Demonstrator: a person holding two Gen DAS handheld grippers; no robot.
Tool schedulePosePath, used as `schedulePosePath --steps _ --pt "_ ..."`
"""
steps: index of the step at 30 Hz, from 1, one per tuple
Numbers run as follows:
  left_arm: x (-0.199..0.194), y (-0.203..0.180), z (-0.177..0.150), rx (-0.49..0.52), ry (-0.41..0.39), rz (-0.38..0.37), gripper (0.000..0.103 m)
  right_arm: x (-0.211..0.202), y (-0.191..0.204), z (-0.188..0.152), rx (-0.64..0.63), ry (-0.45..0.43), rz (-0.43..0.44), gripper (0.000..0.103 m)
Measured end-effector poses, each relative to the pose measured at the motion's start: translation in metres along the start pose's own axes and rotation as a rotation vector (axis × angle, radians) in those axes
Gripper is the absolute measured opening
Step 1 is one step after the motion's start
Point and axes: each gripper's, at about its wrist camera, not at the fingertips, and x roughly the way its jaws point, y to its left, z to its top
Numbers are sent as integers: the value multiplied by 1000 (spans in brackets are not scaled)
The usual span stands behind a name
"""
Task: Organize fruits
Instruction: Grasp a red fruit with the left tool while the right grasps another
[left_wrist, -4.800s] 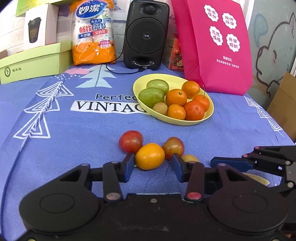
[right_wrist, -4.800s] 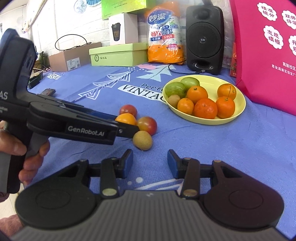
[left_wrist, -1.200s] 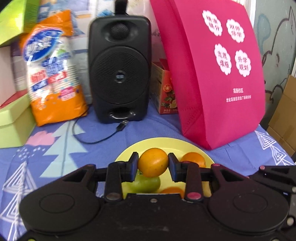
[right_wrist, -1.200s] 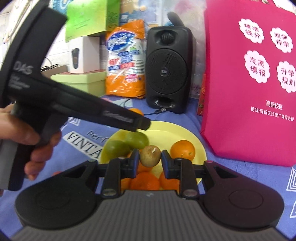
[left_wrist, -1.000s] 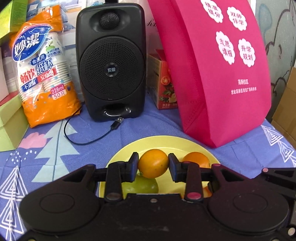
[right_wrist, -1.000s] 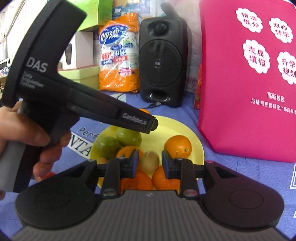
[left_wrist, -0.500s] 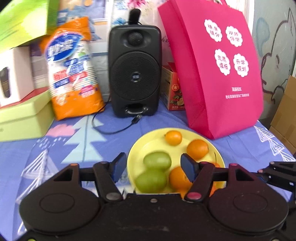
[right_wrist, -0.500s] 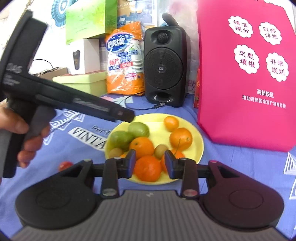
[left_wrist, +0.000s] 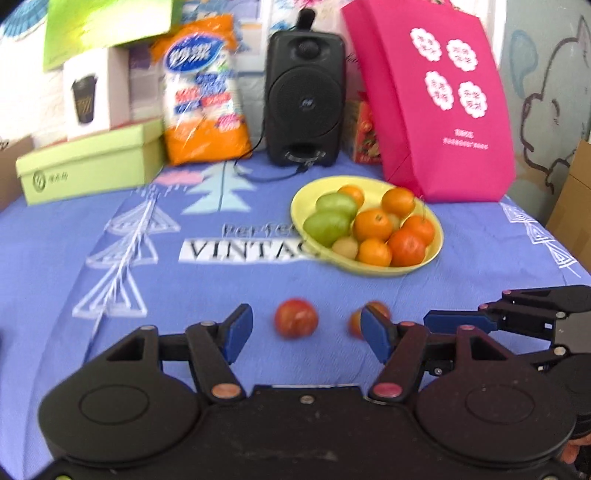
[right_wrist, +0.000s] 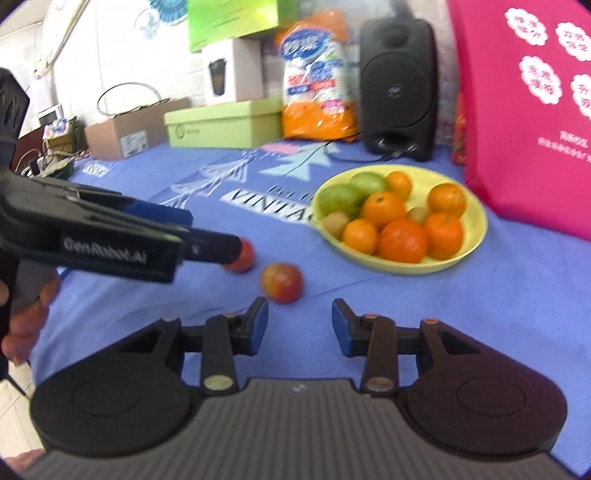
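Observation:
A yellow plate (left_wrist: 436, 251) (right_wrist: 476, 229) holds several oranges, two green fruits and two kiwis. Two red tomatoes lie on the blue cloth in front of it. My left gripper (left_wrist: 306, 332) is open and empty, with one tomato (left_wrist: 296, 322) between and just beyond its fingertips; the other tomato (left_wrist: 354, 321) is partly hidden by its right finger. My right gripper (right_wrist: 299, 325) is open and empty, with a tomato (right_wrist: 282, 282) just ahead to its left. The second tomato (right_wrist: 243, 258) sits behind the left gripper's tip in the right wrist view.
A black speaker (left_wrist: 304, 99), an orange cup pack (left_wrist: 203, 96), a green box (left_wrist: 92, 162) and a pink bag (left_wrist: 436, 99) stand along the back. The right gripper's side (left_wrist: 517, 321) shows at the left view's right edge. The blue cloth (left_wrist: 184, 288) covers the table.
Both grippers let go of their fruit onto the plate, opened, and pulled back and down toward the two tomatoes on the cloth.

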Motion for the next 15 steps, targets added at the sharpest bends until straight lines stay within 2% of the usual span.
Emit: schedulePosePath --steps 3,9,15 --pt "2 7 -7 -31 5 13 65 4 9 -3 -21 14 4 37" --pt "20 12 -9 -32 28 30 64 11 11 -2 -34 31 -5 38" --pt "39 13 -8 -47 39 0 61 12 6 -1 -21 29 -10 43"
